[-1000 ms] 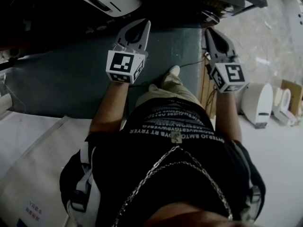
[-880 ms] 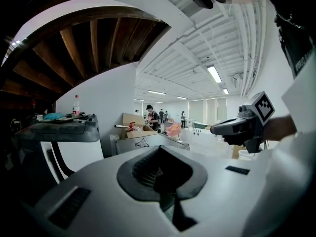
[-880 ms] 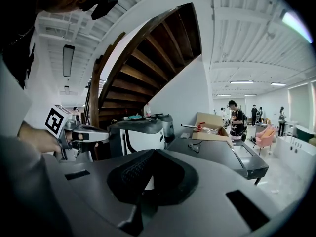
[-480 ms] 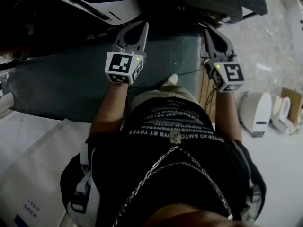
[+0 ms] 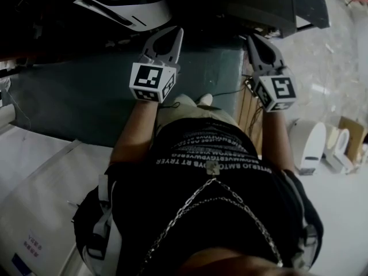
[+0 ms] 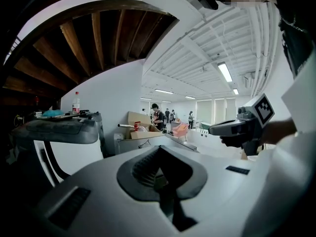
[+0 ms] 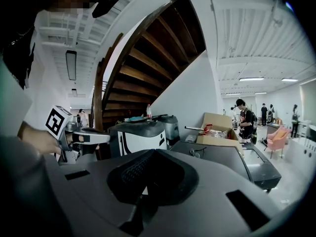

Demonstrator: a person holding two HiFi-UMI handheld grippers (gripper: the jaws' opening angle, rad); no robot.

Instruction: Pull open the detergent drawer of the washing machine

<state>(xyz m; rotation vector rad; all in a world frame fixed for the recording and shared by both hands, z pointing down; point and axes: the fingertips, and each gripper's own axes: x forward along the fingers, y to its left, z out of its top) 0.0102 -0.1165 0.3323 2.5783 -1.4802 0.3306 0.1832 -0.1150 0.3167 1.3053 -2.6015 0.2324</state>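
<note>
I can't pick out the detergent drawer. The washing machine (image 7: 138,139) stands upright below the wooden stairs (image 7: 148,68), front towards me. Both my forearms reach forward side by side. The left gripper (image 5: 171,36) and right gripper (image 5: 260,41) are closed and empty, with the machine ahead, apart from both.

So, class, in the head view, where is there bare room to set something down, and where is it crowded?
Widest bare patch: the green mat left of the left gripper, between the washer above and the pale board below. The stone floor right of the dark table looks open too. Crowded: the right edge, around the white fixtures.
</note>
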